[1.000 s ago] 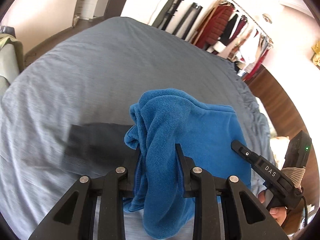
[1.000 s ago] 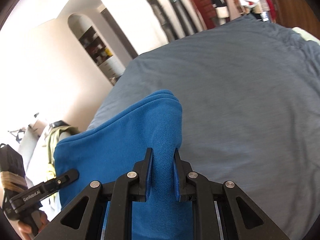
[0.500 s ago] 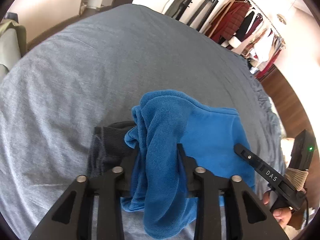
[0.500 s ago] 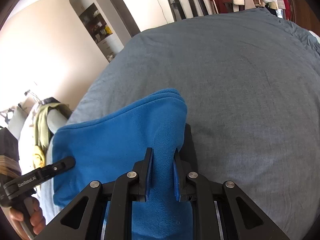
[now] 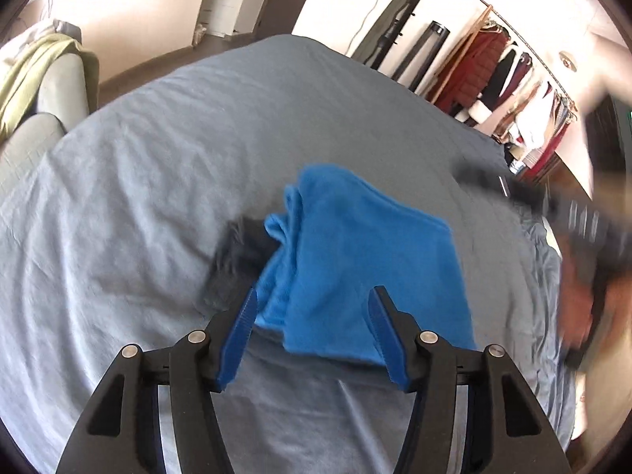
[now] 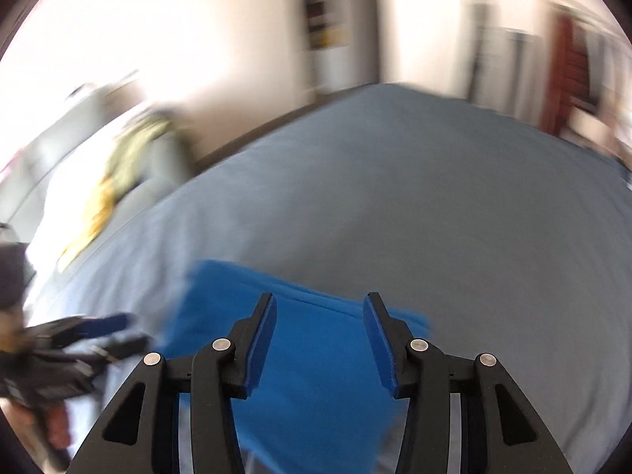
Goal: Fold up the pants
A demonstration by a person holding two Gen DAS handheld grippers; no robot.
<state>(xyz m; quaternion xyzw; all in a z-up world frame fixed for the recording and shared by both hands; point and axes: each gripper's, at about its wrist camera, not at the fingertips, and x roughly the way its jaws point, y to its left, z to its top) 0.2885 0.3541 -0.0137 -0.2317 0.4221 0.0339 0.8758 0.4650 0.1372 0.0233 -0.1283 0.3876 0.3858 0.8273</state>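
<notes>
The blue fleece pants (image 5: 355,252) lie folded in a compact stack on the grey-blue bed sheet (image 5: 166,158), partly over a dark grey garment (image 5: 237,264) at their left edge. My left gripper (image 5: 312,304) is open, its jaws wide apart just above the near edge of the pants, holding nothing. My right gripper (image 6: 318,312) is open too, over the pants (image 6: 316,355) in the blurred right wrist view. The right gripper also shows blurred in the left wrist view (image 5: 584,221), and the left gripper shows in the right wrist view (image 6: 79,335).
A grey armchair with a yellow-green cloth (image 5: 43,79) stands left of the bed. A clothes rack with hanging garments (image 5: 513,91) and a coat stand (image 5: 395,27) are beyond the far right. The sheet stretches far ahead in the right wrist view (image 6: 434,197).
Both grippers have opened and let go of the blue pants, which now lie on the bed over the dark garment. The right gripper is swinging away fast; both views are blurred.
</notes>
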